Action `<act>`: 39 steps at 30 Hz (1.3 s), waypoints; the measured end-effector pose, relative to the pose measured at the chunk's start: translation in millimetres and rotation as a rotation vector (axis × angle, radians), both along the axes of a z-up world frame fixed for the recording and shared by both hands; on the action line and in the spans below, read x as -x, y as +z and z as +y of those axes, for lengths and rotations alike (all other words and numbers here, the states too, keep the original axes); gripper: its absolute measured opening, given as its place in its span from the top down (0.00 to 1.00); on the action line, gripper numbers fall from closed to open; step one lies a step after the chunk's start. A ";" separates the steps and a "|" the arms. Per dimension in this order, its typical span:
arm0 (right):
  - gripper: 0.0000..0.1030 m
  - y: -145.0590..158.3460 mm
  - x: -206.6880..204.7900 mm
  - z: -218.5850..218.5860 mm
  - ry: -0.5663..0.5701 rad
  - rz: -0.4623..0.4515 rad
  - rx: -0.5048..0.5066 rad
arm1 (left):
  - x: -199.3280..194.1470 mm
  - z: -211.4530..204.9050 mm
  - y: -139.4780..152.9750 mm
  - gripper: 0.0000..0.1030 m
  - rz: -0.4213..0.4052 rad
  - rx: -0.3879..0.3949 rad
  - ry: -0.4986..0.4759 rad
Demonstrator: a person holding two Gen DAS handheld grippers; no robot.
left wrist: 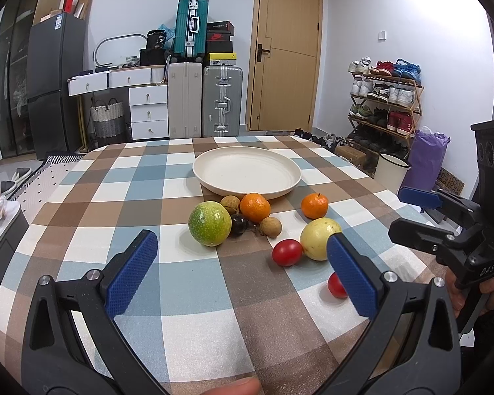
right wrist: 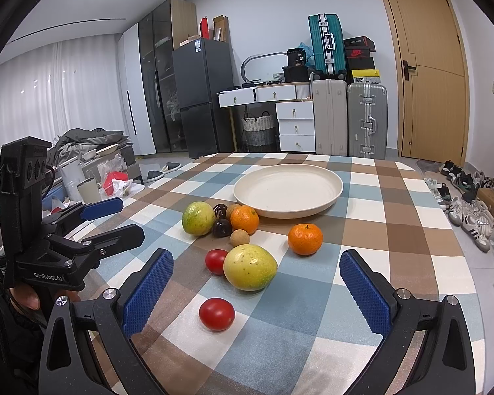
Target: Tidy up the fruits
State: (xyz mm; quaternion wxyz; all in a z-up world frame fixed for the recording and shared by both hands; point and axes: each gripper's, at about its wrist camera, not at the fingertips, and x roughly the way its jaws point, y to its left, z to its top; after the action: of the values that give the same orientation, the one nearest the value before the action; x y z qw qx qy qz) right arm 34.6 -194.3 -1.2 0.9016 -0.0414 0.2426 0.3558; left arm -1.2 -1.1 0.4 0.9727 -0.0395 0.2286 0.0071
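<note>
Both claws hover low over the bench with blue-padded jaws spread wide and nothing between them, the left claw [left wrist: 240,271] at the near left and the right claw [right wrist: 257,288] just beside it, each gripped by a hand.

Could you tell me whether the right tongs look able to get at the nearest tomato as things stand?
Probably yes: the right tongs are open, and the tomato lies alone on the tablecloth just ahead, nothing between.

Before the plate [right wrist: 288,194] on my table [right wrist: 395,263] lie the fruits [right wrist: 229,223] in a cluster, two tomatoes [right wrist: 216,314] nearest me, one orange [right wrist: 305,239] off right.
</note>
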 end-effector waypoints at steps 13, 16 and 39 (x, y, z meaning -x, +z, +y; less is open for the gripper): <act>0.00 -0.2 -0.4 0.8 0.001 0.003 0.001 | -0.6 0.9 -0.3 0.00 0.002 0.001 0.001; 0.00 -0.1 -0.4 0.9 0.001 0.002 0.000 | -0.8 0.6 -0.3 0.00 0.003 0.000 0.001; 0.00 -3.0 1.5 0.8 -0.007 0.018 0.000 | -0.8 -0.8 -4.7 0.00 0.011 0.019 0.007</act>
State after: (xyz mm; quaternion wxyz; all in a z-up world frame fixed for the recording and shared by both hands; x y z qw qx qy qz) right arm 33.1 -193.5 -4.1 0.9006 -0.0376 0.2508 0.3531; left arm -0.4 -1.9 -4.2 0.9710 -0.0497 0.2338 0.0087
